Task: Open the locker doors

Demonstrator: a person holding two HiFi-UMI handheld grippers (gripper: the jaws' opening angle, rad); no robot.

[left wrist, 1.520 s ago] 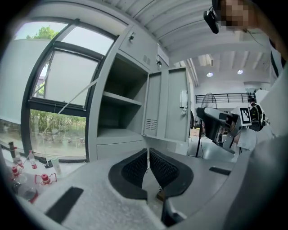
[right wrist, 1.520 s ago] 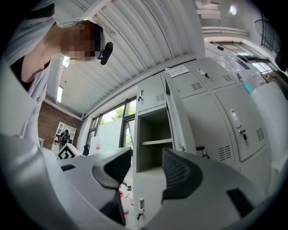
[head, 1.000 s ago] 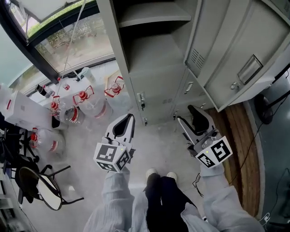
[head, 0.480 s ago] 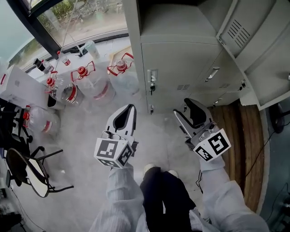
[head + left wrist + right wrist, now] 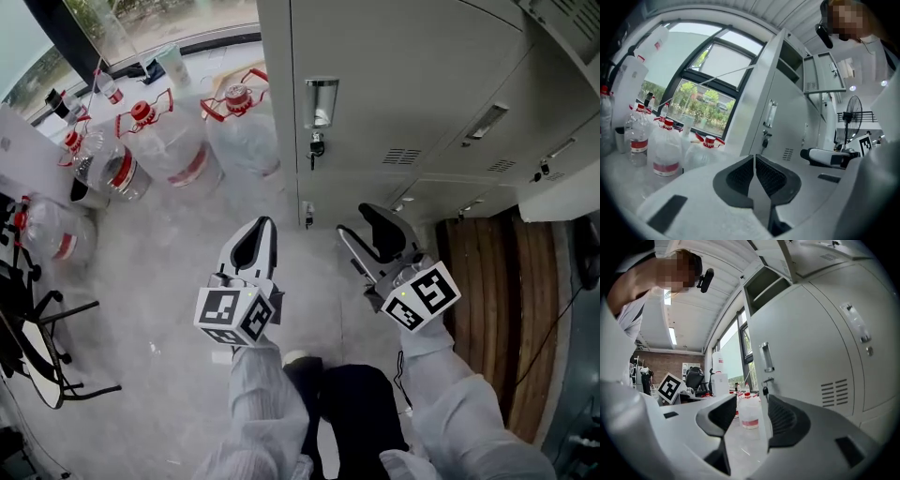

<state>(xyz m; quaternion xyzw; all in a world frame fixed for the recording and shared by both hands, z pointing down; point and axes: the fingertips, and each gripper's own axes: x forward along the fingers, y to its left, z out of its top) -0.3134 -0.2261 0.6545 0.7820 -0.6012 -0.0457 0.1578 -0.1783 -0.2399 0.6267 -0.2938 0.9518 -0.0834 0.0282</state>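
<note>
**Both grippers clear of the lockers; lower door found closed**

The left gripper [image 5: 265, 226] is seen with its jaws brought together, pad against pad, and nothing is caught between them. The right gripper [image 5: 362, 227] is seen with its jaws standing apart; nothing is clamped, and only the locker's edge and a distant jug are seen through the gap. Both grippers are held side by side above the pale floor [image 5: 159, 281], pointed towards the locker bank and apart from it.

The lower locker door [image 5: 403, 66] is recorded directly ahead of the grippers, closed and untouched. Its upright handle [image 5: 321, 101] is set near the left edge, with the lock [image 5: 316, 144] just below it. The neighbouring door [image 5: 511, 141] to the right is likewise closed. In the left gripper view an upper locker door [image 5: 821, 79] is seen swung open.

Clear jugs with red caps [image 5: 178, 150] are noted on the floor left of the lockers, below a window [image 5: 141, 19]. Wooden boards [image 5: 478, 272] are noted at the right and a chair [image 5: 42, 347] at the far left.
</note>
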